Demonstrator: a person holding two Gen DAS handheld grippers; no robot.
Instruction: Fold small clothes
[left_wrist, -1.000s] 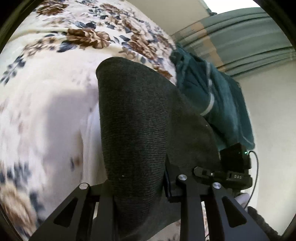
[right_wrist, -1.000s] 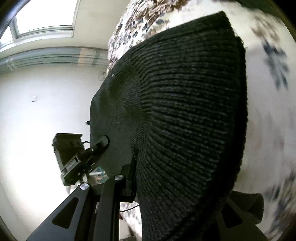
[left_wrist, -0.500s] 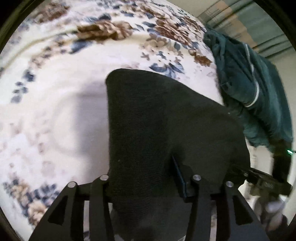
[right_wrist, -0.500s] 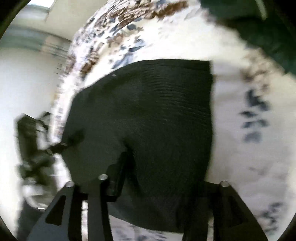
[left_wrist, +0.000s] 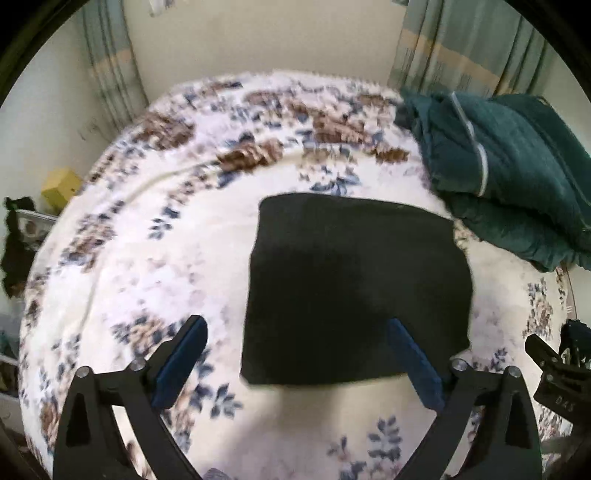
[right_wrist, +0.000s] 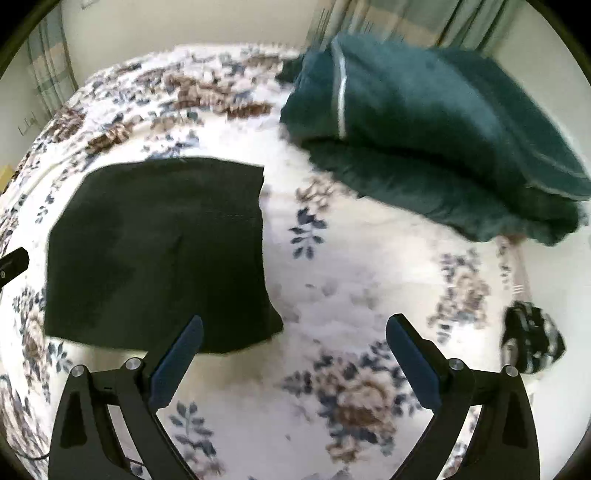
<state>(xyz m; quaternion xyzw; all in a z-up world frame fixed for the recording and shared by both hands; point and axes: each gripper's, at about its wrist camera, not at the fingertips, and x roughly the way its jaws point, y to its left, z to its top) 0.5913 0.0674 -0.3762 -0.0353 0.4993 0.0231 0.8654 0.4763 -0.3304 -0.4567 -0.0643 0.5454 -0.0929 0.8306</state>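
Floral blanket (left_wrist: 155, 236) bears black garment (left_wrist: 354, 288), unlabelled.

A folded cloth (left_wrist: 354, 288) is lying mid-frame on the bedspread (left_wrist: 147, 258); a blanket (left_wrist: 509, 177) is sitting upper right.

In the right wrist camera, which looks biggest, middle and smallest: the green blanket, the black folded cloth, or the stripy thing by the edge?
1. green blanket, though only a little bigger than the cloth, and it lies farther away.
2. black folded cloth.
3. stripy thing, clearly smallest.
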